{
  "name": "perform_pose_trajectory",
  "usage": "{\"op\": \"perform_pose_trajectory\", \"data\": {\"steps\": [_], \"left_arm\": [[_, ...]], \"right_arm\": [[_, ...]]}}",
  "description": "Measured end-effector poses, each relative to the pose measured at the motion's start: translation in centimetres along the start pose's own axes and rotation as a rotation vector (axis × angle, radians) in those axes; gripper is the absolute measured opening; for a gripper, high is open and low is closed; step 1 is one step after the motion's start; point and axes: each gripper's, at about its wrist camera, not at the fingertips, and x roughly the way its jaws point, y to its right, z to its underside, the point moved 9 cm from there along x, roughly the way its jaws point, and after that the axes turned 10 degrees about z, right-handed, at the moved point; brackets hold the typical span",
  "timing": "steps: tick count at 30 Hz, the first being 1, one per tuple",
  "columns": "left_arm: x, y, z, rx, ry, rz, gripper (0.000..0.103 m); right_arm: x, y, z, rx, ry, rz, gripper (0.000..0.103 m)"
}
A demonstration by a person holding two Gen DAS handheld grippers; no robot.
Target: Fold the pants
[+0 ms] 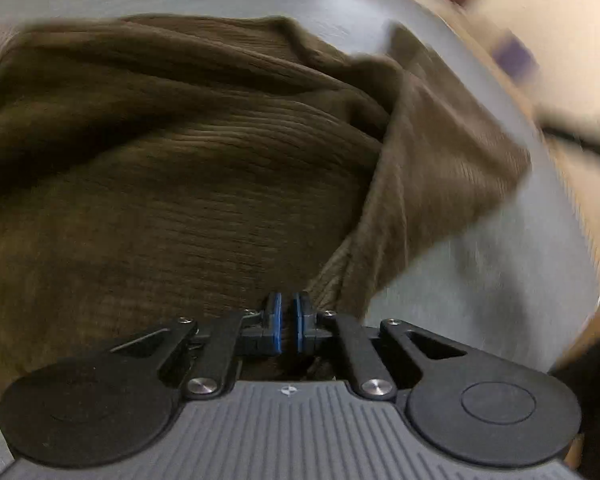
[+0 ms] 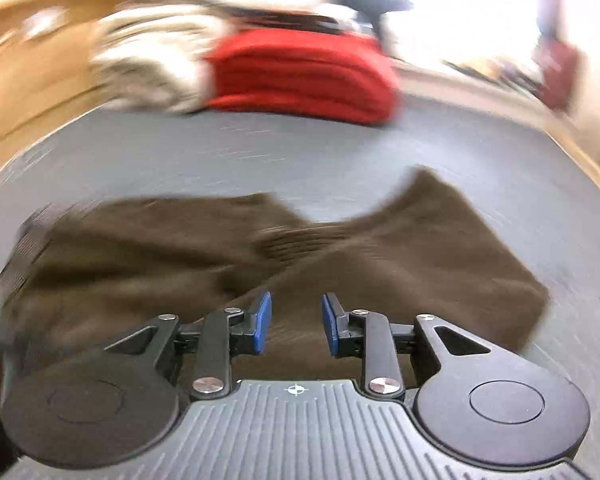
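Pants (image 1: 188, 152): brown ribbed cloth, seen rumpled on the grey table (image 1: 480, 280); one flap is lifted toward the right.
Left gripper (image 1: 286, 320): blue pads closed together; whether cloth is pinched cannot be told.
Right gripper (image 2: 296, 322): pads parted above the cloth, nothing between them.
Red folded cloth (image 2: 304, 76): lying at the table's far side, blurred.
Writing: none can be read.

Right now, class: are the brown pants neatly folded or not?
Not neatly folded: the brown pants lie rumpled on the grey surface, legs crossing.
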Motion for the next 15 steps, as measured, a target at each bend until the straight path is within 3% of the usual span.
{"op": "perform_pose_trajectory", "data": {"steps": [2, 5, 7, 15], "left_arm": [[-0.6, 0.2, 0.0, 0.029, -0.004, 0.043, 0.005], [-1.2, -2.3, -0.1, -0.152, 0.012, 0.129, 0.006], [-1.1, -3.3, -0.4, -0.202, 0.017, 0.136, 0.006], [-1.3, -2.0, -0.8, -0.115, 0.045, 0.098, 0.006]], "right_arm": [[2.4, 3.4, -1.0, 0.109, -0.034, 0.065, 0.032], [6.8, 6.2, -1.8, 0.247, -0.116, 0.074, 0.038], [9.8, 6.4, -2.0, 0.273, -0.179, 0.071, 0.038], [20.0, 3.1, -3.5, 0.246, -0.333, 0.071, 0.042]]}}
